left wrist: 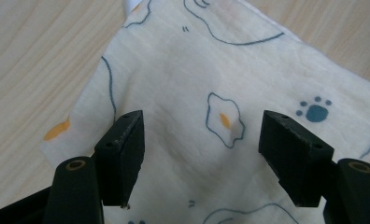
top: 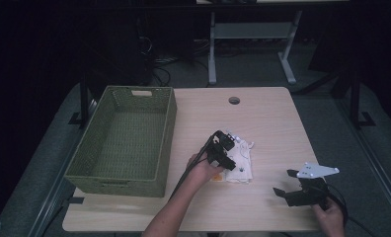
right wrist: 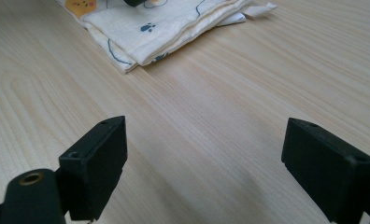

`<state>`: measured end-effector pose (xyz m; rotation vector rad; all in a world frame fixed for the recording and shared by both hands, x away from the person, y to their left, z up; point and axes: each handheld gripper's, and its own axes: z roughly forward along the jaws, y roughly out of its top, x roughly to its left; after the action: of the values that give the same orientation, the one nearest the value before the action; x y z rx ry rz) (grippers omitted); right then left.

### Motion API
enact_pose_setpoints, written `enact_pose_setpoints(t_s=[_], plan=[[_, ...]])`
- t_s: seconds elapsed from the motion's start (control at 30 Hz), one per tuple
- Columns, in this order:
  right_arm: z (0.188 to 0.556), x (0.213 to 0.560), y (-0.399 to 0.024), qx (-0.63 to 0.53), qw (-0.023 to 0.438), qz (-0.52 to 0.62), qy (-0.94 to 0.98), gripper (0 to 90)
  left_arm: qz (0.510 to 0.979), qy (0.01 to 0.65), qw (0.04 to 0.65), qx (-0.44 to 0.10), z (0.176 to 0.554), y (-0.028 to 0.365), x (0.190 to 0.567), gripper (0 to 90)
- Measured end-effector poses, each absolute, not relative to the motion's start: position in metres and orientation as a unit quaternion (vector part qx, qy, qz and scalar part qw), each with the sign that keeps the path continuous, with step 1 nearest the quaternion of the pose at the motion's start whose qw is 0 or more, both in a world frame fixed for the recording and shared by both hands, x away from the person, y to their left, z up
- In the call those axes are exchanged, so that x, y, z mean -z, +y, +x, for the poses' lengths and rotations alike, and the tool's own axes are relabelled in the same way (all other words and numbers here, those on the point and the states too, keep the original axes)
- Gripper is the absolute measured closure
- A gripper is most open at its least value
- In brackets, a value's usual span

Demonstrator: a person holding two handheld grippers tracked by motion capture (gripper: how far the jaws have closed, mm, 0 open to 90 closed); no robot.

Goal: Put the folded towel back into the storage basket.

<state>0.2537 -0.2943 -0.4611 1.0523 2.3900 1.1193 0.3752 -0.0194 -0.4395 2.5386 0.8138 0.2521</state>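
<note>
A folded cream cloth (top: pixel 242 167) printed with blue outlines, paw prints and orange spots lies flat on the wooden table (top: pixel 267 118), right of centre. My left gripper (top: pixel 229 153) hovers directly over it, pointing down. In the left gripper view the cloth (left wrist: pixel 188 70) spreads under my left gripper (left wrist: pixel 202 135), whose jaws stand wide apart with no fabric pinched between them. My right gripper (top: pixel 285 182) rests low near the table's front right, open. In the right gripper view my right gripper (right wrist: pixel 204 135) spans bare wood, with the cloth (right wrist: pixel 160 28) stacked in layers farther off.
A green woven basket (top: pixel 114 180) with nothing in it takes up the table's left side. A round cable hole (top: pixel 234 100) sits near the far edge. Table legs and cables stand on the dark floor beyond the table.
</note>
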Motion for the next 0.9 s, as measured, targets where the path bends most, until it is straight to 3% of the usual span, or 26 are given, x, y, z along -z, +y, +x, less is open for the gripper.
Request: enact_pose_setpoints(t_s=[0.33,0.9], plan=[[0.2534,0.4605,-0.2951,-0.39,0.151,0.366,0.831,13.8,0.921,0.307,0.226,-0.083,0.3812,-0.0194,0.4478,40.6],[0.2526,0.4604,-0.2921,-0.388,0.151,0.366,0.833,13.8,0.917,0.301,0.245,-0.091,0.3721,-0.0184,0.4486,65.1]])
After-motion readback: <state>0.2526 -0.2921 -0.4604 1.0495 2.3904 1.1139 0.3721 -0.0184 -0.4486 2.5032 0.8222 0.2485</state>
